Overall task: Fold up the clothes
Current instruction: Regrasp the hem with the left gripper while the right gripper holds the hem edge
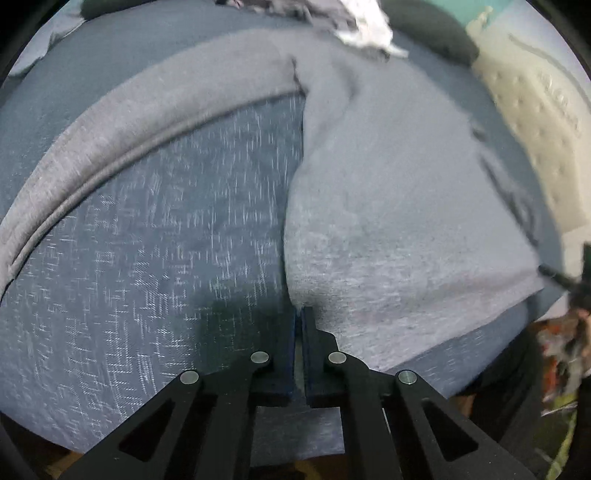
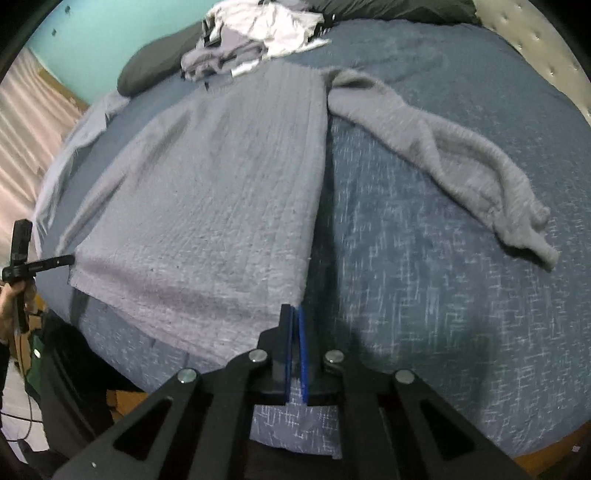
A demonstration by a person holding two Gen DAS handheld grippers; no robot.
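A grey knit sweater (image 2: 221, 192) lies flat on a blue bedspread (image 2: 424, 314), hem toward me. My right gripper (image 2: 293, 309) is shut on the hem's right corner. One sleeve (image 2: 461, 158) trails off to the right across the bed. In the left wrist view, my left gripper (image 1: 299, 311) is shut on the other hem corner, with the sweater's body (image 1: 388, 221) to its right and the second sleeve (image 1: 110, 147) arcing left. Each view catches the other gripper at the far hem corner: the left gripper (image 2: 70, 261) with a hand behind it, and the right gripper (image 1: 543, 269).
A heap of light clothes (image 2: 258, 29) and dark pillows (image 2: 155, 66) sit at the far end of the bed. A cream tufted headboard (image 1: 535, 110) borders one side. The bed's near edge runs just below both grippers.
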